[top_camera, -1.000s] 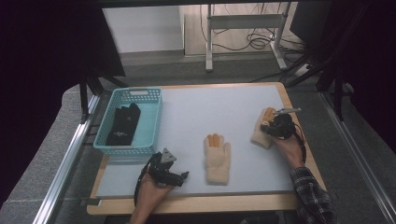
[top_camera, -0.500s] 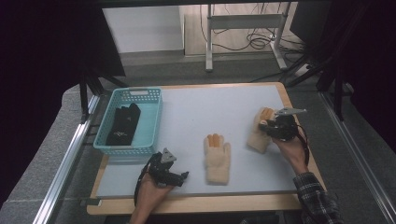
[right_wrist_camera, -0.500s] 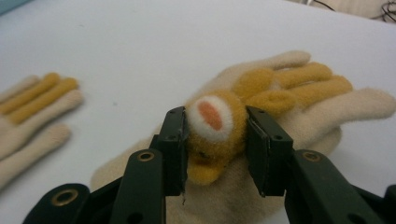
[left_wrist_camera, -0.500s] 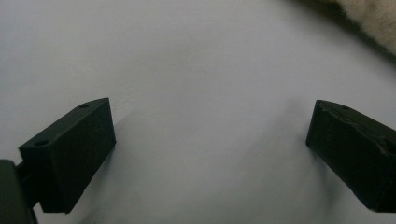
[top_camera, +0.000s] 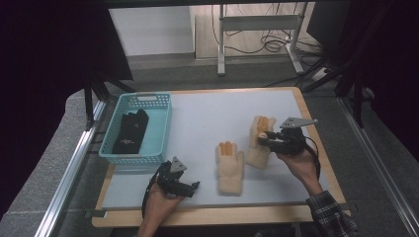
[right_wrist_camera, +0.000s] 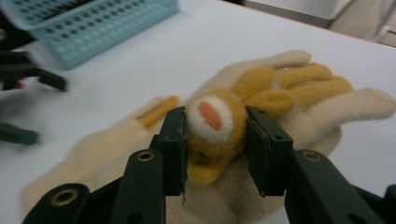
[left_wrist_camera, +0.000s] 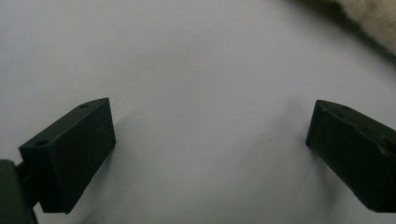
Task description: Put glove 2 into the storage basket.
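1. Right gripper point(right_wrist_camera: 215, 140) clenched on cream glove point(top_camera: 260, 140), lifted off the tabletop point(top_camera: 207, 118) and carried left since a second ago.
2. Glove now beside second glove point(top_camera: 230, 165); probably pairing them or heading for basket point(top_camera: 136, 153).
3. Left gripper point(top_camera: 190, 186) released, idle.

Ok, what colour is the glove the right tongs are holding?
Cream glove with mustard-yellow plush animal face, best seen in the right gripper view.

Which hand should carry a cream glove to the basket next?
Right. The right gripper already clamps a cream glove. The left gripper is open on bare table beside the blue basket.
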`<state>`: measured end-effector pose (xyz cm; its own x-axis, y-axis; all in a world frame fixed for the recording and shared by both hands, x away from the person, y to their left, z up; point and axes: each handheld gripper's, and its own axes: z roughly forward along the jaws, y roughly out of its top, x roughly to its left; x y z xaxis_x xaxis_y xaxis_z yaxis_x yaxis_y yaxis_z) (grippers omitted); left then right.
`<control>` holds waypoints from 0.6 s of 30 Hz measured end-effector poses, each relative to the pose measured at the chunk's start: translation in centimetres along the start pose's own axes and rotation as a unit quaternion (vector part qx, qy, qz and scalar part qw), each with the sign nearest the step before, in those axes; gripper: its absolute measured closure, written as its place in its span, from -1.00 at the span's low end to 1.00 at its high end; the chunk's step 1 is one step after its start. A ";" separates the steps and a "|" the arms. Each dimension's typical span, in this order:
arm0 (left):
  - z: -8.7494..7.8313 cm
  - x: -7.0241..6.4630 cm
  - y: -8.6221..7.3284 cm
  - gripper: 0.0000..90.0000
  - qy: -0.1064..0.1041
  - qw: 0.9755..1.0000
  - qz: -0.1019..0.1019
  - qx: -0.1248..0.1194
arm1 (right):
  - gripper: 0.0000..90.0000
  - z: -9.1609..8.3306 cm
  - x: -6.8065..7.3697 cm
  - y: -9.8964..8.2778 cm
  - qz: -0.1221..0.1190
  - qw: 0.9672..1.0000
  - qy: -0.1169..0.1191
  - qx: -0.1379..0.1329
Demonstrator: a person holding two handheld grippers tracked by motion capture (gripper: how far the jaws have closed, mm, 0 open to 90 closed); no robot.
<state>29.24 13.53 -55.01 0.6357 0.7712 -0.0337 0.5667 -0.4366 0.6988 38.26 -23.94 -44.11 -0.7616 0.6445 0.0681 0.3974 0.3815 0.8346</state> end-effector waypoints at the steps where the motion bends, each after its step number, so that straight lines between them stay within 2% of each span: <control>1: 0.0 0.0 0.0 -0.97 0.000 1.000 -0.001 0.000 | 0.34 0.0 0.5 0.1 -0.003 1.000 0.009 -0.001; 3: 0.0 0.0 0.0 -0.97 0.001 1.000 -0.001 -0.001 | 0.34 0.2 1.7 0.4 -0.010 1.000 0.027 0.001; 4: 0.0 0.0 0.0 -0.97 0.001 1.000 -0.001 -0.001 | 0.34 0.2 1.7 0.4 -0.010 1.000 0.027 0.001; 5: 0.0 0.0 0.0 -0.97 0.000 1.000 -0.001 -0.001 | 0.34 0.5 2.8 0.5 -0.020 0.999 0.042 0.005; 7: 0.0 0.0 0.0 -0.97 0.001 1.000 -0.002 -0.002 | 0.34 0.6 3.3 0.5 -0.024 0.999 0.048 0.007; 8: 0.0 0.0 0.0 -0.97 0.001 1.000 -0.002 -0.002 | 0.34 1.2 4.5 0.5 -0.035 0.997 0.064 0.013; 10: 0.0 0.0 0.0 -0.97 0.001 1.000 -0.002 -0.002 | 0.34 1.5 5.1 0.4 -0.039 0.997 0.069 0.016; 11: 0.0 0.0 0.0 -0.97 0.000 1.000 -0.002 -0.002 | 0.34 2.2 5.9 0.3 -0.045 0.995 0.080 0.026; 13: 0.0 0.0 0.0 -0.97 0.000 1.000 -0.002 -0.002 | 0.34 2.5 6.3 0.2 -0.048 0.995 0.083 0.030; 14: 0.0 0.0 0.0 -0.97 0.001 1.000 -0.001 -0.002 | 0.34 3.2 6.9 0.0 -0.054 0.994 0.089 0.037; 18: 0.0 0.0 0.0 -0.97 0.001 1.000 -0.001 -0.001 | 0.33 4.5 7.4 -0.6 -0.056 0.993 0.094 0.051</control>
<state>29.23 13.53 -55.03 0.6345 0.7722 -0.0338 0.5662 -0.4346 0.7004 34.71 -16.39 -46.54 -0.8817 0.4638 0.0866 0.3475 0.5141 0.7842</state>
